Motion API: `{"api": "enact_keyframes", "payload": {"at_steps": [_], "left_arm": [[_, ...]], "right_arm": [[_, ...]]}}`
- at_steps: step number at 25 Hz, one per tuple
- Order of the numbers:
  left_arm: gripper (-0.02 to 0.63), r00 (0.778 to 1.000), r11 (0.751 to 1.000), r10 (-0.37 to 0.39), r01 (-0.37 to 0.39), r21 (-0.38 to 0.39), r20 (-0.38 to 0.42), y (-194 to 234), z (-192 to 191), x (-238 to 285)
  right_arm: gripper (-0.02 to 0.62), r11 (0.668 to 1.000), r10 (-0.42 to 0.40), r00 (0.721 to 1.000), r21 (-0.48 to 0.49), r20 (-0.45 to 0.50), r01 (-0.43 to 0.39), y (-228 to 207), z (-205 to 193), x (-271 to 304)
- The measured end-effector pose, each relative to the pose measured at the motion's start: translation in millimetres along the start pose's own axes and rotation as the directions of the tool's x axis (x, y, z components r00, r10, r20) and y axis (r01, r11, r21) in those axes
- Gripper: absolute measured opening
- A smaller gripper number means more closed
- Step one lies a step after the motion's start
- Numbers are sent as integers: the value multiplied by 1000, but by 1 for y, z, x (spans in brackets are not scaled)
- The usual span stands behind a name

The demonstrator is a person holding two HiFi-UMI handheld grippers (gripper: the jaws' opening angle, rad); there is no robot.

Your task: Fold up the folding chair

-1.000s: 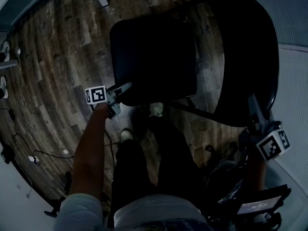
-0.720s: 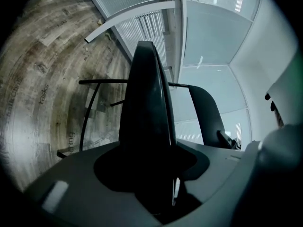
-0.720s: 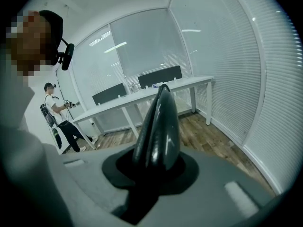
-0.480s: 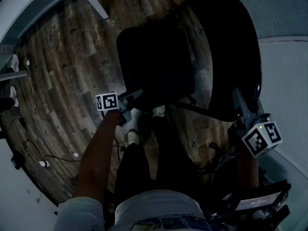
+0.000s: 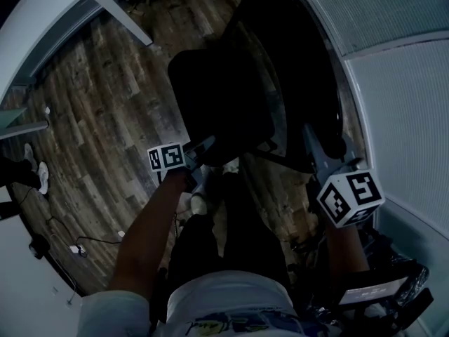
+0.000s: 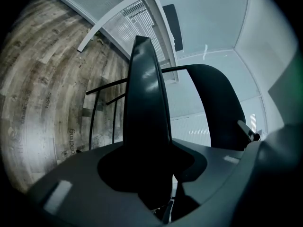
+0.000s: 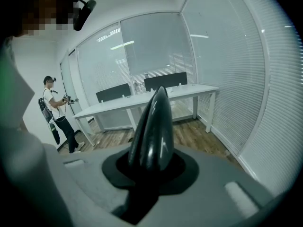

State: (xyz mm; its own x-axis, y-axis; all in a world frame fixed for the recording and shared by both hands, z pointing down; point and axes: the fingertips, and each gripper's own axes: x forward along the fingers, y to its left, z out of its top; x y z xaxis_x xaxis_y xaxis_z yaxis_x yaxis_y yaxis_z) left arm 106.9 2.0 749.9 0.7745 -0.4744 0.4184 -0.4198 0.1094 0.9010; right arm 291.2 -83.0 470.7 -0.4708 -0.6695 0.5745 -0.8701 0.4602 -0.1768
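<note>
The wooden floor [image 5: 84,111] filled most of the head view, with a blind-covered glass wall [image 5: 400,97] curving down its right side. The black folding chair [image 5: 231,97] stood on that floor just beside the wall, ahead of the wearer's legs [image 5: 231,237]. Its seat [image 5: 217,90] and backrest [image 5: 309,62] were close together and overlapped from above.

The left tongs [image 5: 205,148] were clamped on the seat's near edge (their jaws had just been closing, with that edge between them). The right tongs [image 5: 313,140] gripped the backrest's rim at the chair's right.

The left gripper view showed the seat edge-on, rising from between the jaws, with the backrest to its right and thin frame tubes [image 6: 94,117] against the floor to its left. Only the right gripper view, looking along the rim held in its jaws, caught a long white surface [image 7: 142,100] and a second person [image 7: 59,117] standing near it.
</note>
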Motion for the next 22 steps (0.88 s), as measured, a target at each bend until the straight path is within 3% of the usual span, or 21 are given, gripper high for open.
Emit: {"api": "enact_keyframes", "payload": {"at_steps": [14,22], "left_arm": [[153,984,985,174,-173,26,-24,-85,1,44],[143,977,978,210,-208,34,-49,-118,-7,66]], "right_arm": [[77,999,-15,1000,-42,-9,15,17,23,-10],[80,998,-11,1000,-66,-9,10,29,24,-19]]}}
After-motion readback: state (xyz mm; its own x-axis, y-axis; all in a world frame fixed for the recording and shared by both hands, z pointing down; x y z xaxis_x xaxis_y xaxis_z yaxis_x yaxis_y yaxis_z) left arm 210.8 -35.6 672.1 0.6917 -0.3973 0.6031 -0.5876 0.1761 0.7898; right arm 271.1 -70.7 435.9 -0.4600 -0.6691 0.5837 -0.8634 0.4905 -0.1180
